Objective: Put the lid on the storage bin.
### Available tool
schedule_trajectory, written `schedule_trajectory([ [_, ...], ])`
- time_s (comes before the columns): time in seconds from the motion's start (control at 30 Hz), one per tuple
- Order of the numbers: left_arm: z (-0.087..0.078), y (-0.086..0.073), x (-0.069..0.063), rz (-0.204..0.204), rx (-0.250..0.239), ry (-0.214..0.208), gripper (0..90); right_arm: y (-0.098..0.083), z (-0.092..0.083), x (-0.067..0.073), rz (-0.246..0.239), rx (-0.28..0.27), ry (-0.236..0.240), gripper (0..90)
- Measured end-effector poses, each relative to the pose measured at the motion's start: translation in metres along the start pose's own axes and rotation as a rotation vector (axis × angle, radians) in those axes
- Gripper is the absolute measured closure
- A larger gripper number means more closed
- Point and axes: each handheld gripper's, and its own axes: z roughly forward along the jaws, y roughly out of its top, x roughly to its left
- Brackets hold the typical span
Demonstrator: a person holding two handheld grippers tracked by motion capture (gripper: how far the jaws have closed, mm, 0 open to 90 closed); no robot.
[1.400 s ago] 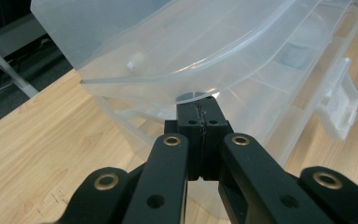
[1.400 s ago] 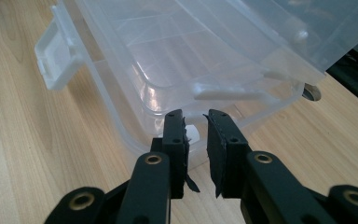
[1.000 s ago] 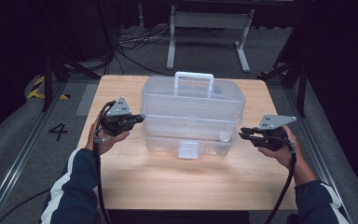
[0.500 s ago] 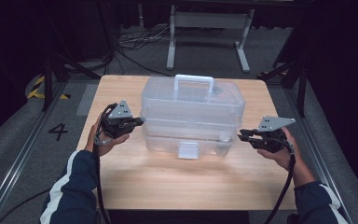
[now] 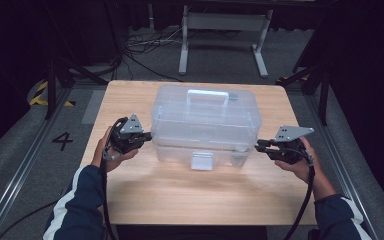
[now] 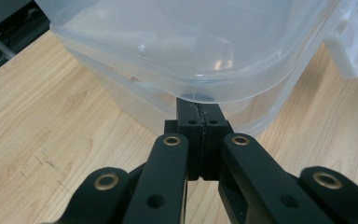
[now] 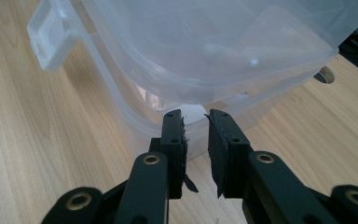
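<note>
Box [image 5: 205,122] between both grippers, fingers [image 6: 199,122] under its lid rim

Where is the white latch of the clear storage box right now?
In the high view the white latch sits mid-front on the clear storage box, facing the person, between the left tool and right tool.

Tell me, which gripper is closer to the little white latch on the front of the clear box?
Left gripper, probably: it's at the clear box's left end, right gripper at the right end, slightly farther from the latch.
</note>
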Motion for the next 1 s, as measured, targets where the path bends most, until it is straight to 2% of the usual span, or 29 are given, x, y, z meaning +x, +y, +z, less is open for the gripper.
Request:
schedule_trajectory([
  [0.1,0.000,-0.001,0.001,-0.006,-0.004,-0.004,90.0,-0.001,0.002,0.000,0.001,0.000,0.001,76.6],
  [0.27,0.001,-0.004,-0.001,-0.004,0.010,0.018,90.0,-0.002,0.004,-0.001,0.006,0.002,0.003,76.3],
  [0.53,0.002,-0.009,0.000,-0.015,0.014,0.012,90.0,-0.005,0.004,-0.001,0.014,0.008,0.005,76.3],
  [0.73,0.003,-0.014,0.000,-0.021,0.028,0.023,90.0,-0.008,0.004,-0.001,0.006,0.031,0.003,75.3],
  [0.8,0.003,-0.015,0.001,-0.028,0.023,0.014,90.0,-0.009,0.005,0.000,0.006,0.032,0.004,75.8],
  [1.0,0.004,-0.015,0.000,-0.033,0.018,0.018,90.0,-0.009,0.005,0.000,0.007,0.031,0.006,75.3],
])
